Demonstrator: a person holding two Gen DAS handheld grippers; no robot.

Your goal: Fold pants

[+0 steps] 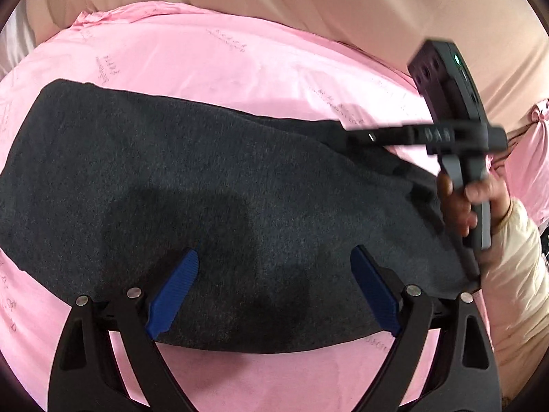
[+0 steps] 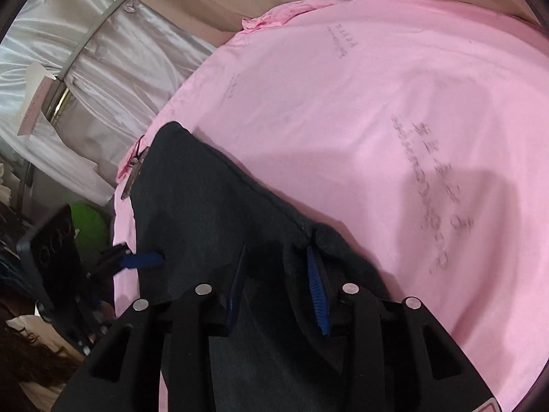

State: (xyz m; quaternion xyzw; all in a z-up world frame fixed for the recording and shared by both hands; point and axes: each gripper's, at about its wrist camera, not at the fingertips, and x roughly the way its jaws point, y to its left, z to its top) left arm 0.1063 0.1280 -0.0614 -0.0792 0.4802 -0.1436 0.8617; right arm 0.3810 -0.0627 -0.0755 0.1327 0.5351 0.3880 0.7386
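Note:
Dark grey pants (image 1: 192, 189) lie folded across the pink bed sheet (image 1: 223, 79). My left gripper (image 1: 274, 261) is open, its blue pads spread wide just above the near edge of the pants, holding nothing. My right gripper shows in the left wrist view at the pants' right end (image 1: 339, 135). In the right wrist view the right gripper (image 2: 276, 261) has its blue pads part open with pants fabric (image 2: 212, 199) bunched between and over them. A clip tag (image 2: 132, 175) hangs at the pants' far corner. The left gripper (image 2: 142, 260) shows at the left edge there.
The pink sheet (image 2: 377, 103) with printed writing covers the bed. A beige headboard or wall (image 1: 343, 3) runs behind it. White satin fabric (image 2: 85, 68) and a green object (image 2: 91, 226) lie beyond the bed's left edge. A hand in a cream sleeve (image 1: 507, 240) holds the right gripper.

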